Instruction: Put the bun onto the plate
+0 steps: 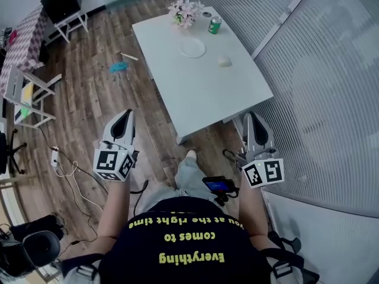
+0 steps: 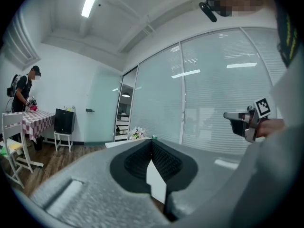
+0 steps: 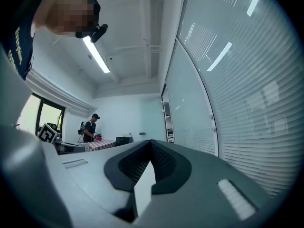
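In the head view a pale bun (image 1: 224, 61) lies on the white table (image 1: 207, 93), just right of a round white plate (image 1: 192, 47). Both grippers hang well short of the table, over the wooden floor, and hold nothing. My left gripper (image 1: 125, 115) (image 2: 152, 144) points level toward the table's left side, its jaws shut with the tips touching. My right gripper (image 1: 252, 117) (image 3: 151, 144) is near the table's front right corner beside the glass wall, jaws shut too. Neither gripper view shows the bun or the plate.
A bunch of flowers (image 1: 185, 12) and a green can (image 1: 215, 25) stand at the table's far end. A blue object (image 1: 117, 67) and cables (image 1: 65, 165) lie on the floor. A white chair (image 1: 29, 93) and a checkered table (image 1: 26, 34) stand left. A person (image 2: 21, 90) stands there.
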`<state>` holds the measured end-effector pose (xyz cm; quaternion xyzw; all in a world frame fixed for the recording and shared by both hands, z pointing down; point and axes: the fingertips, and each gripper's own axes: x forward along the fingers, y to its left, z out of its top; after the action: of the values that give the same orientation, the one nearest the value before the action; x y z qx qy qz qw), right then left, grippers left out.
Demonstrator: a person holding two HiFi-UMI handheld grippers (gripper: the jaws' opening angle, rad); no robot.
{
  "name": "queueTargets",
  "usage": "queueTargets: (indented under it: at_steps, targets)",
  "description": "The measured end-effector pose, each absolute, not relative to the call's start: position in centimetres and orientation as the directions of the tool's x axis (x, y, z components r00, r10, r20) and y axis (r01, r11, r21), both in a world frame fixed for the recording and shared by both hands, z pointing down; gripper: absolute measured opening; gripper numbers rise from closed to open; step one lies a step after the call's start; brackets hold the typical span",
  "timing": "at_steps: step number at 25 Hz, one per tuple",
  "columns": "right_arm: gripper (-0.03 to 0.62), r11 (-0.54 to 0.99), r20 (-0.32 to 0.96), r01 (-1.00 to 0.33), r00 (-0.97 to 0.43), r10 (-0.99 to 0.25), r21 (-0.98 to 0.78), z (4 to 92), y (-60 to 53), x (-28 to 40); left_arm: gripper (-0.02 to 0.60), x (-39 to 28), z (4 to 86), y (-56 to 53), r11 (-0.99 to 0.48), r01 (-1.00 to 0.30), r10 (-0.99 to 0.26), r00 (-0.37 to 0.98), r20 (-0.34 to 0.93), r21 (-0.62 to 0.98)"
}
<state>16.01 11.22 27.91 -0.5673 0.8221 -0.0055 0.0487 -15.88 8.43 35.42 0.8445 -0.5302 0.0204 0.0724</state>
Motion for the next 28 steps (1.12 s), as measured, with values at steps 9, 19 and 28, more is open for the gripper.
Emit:
queueTargets:
  at_steps: [9, 19, 28]
  targets:
    - [0.006, 0.406, -0.056, -0.911, -0.403, -0.914, -0.072, 28.0, 6.0, 17.5, -0.002, -14.2, 34.5, 4.4, -0.385, -0.918, -0.913, 0.394, 0.107, 0.096]
    - [0.006, 0.444, -0.055, -0.894, -0.441, -0.896, -0.062, 28.1, 0.5, 19.5, -0.002, -12.8, 34.8, 0.4, -0.336, -0.937, -0.932, 0.346, 0.112, 0.094]
    - [0.006, 0.473, -0.051, -0.879, -0.471, -0.881, -0.064, 28.3, -3.9, 20.9, -0.002, -11.6, 34.6, -3.2, -0.301, -0.949, -0.945, 0.310, 0.105, 0.092]
